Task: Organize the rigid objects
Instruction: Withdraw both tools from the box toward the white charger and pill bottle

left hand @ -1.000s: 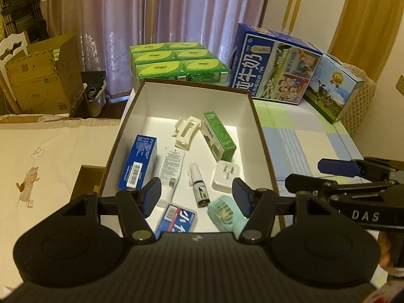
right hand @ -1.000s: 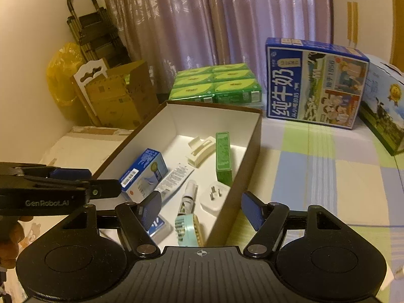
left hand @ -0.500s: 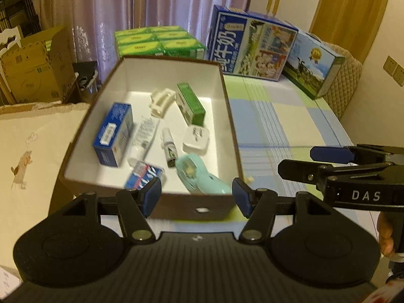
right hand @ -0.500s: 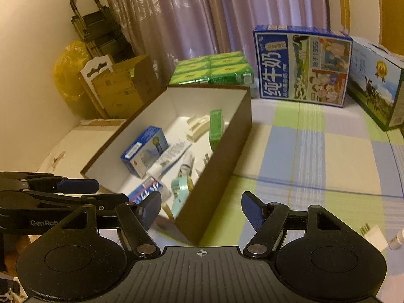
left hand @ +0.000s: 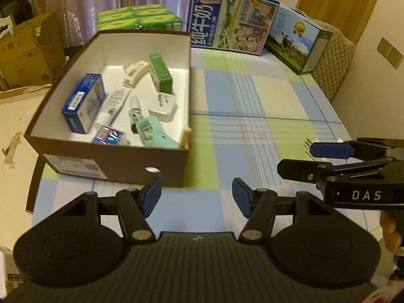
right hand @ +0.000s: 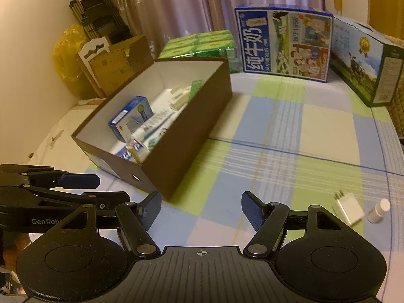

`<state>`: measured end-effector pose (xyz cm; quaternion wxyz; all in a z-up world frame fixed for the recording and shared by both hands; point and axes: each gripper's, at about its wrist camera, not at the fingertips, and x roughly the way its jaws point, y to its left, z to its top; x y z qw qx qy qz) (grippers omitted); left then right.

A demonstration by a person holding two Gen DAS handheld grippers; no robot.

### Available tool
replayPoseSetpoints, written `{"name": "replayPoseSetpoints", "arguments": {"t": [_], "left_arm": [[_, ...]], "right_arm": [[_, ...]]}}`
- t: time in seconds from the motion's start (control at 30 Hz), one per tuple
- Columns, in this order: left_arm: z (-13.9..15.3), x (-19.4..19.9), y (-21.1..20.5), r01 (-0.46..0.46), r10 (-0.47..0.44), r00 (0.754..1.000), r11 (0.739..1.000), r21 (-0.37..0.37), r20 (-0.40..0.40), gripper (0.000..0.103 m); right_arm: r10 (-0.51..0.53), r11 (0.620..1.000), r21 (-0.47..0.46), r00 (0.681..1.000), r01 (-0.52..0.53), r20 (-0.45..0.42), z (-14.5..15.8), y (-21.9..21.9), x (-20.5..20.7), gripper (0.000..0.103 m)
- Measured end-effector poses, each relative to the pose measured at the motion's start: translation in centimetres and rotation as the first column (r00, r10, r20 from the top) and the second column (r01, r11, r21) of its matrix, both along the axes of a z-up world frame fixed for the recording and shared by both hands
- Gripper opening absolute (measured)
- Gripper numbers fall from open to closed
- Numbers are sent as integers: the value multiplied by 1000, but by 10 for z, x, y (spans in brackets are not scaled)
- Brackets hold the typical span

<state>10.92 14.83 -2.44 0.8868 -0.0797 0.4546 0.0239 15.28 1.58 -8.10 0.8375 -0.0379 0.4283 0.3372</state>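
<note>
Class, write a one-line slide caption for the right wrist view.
Open right gripper hovers over checked tablecloth beside brown cardboard box of small items; white plug adapter lies outside.

Black tongs (left hand: 196,197), blue pads (left hand: 151,195), silver rivets, white "DAS" lettering

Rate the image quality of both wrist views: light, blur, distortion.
Left wrist view: dim warm light, fisheye bend at the edges, motion smear on the checked cloth and the brown box. Right wrist view: same amber cast, dark corners, curved cloth lines, slightly soft white plug; the milk carton stays readable.
</note>
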Motion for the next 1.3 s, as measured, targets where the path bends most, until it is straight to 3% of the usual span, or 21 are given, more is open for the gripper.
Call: {"name": "replayPoseSetpoints", "arguments": {"t": [0.7, 1.3], "left_arm": [[-20, 16, -90, 96, -96, 994, 995, 8, -46, 58], [-51, 66, -184, 287, -287, 956, 958, -2, -55, 58]], "right_arm": [[-121, 992, -36, 992, 120, -29, -10, -106, 2, 67], [-359, 933, -54, 932, 357, -53, -22, -210, 18, 67]]}}
